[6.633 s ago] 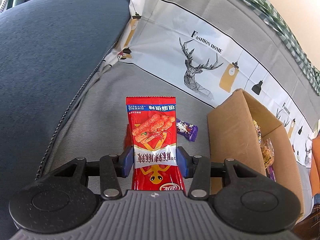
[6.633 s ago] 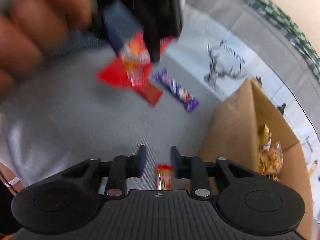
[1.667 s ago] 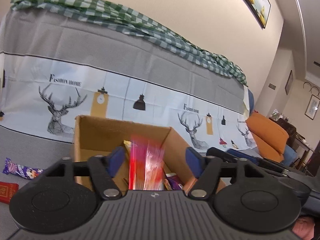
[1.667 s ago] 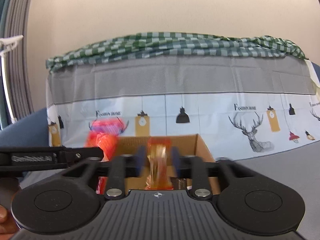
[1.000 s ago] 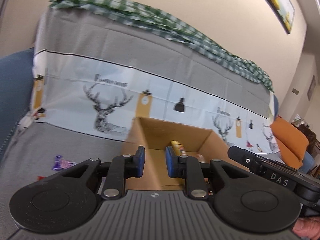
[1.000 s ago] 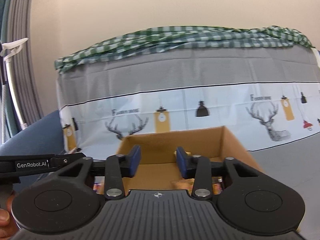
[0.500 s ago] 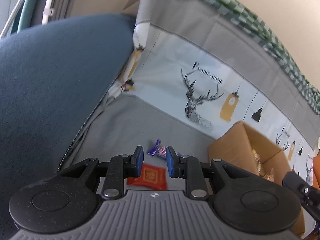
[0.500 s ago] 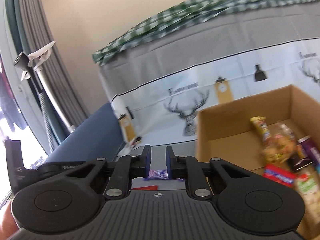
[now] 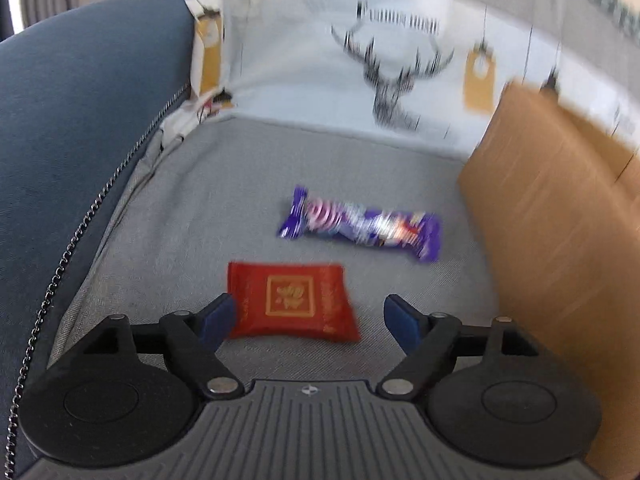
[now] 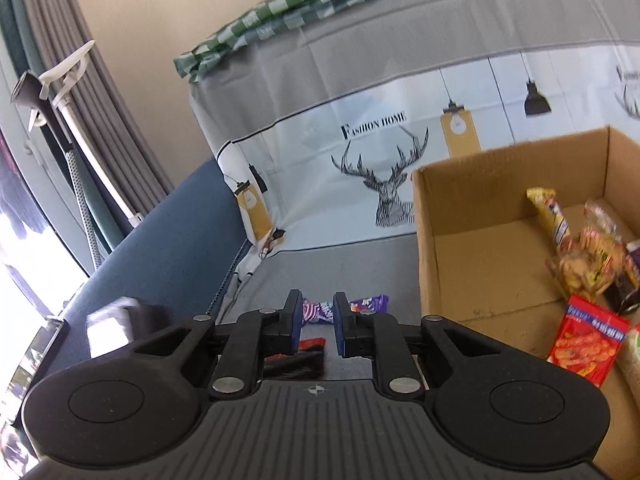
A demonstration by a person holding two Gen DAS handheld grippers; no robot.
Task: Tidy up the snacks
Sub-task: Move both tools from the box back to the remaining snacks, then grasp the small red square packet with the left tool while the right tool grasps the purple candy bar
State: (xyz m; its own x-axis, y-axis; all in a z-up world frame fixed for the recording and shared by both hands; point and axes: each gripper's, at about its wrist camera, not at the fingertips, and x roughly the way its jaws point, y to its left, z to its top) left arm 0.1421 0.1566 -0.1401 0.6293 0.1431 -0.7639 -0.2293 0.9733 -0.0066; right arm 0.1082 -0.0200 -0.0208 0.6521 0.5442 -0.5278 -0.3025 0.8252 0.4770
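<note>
A flat red packet point(image 9: 292, 300) with a gold square lies on the grey sofa seat point(image 9: 200, 220). My left gripper point(image 9: 309, 305) hovers just over the packet's near end. Its jaws are opening wide and straddle the packet without the pads touching it. A purple candy bar point(image 9: 360, 224) lies a little farther on, beside the cardboard box point(image 9: 560, 220). In the right wrist view my right gripper point(image 10: 316, 312) is shut with nothing in it, above the seat. It points at the purple bar point(image 10: 368, 303), and a strip of the red packet point(image 10: 312, 343) shows below it.
The open box point(image 10: 440, 240) holds several snacks, among them a red shrimp-stick packet point(image 10: 586, 338), a yellow bar point(image 10: 548, 212) and a clear bag of biscuits point(image 10: 592, 256). A blue armrest point(image 9: 80, 120) bounds the left; a deer-print cover point(image 9: 400, 80) drapes the backrest.
My left gripper has dropped toward the seat and its jaws have swung from nearly shut to wide apart around the red packet. The right gripper has stayed shut and shifted only slightly.
</note>
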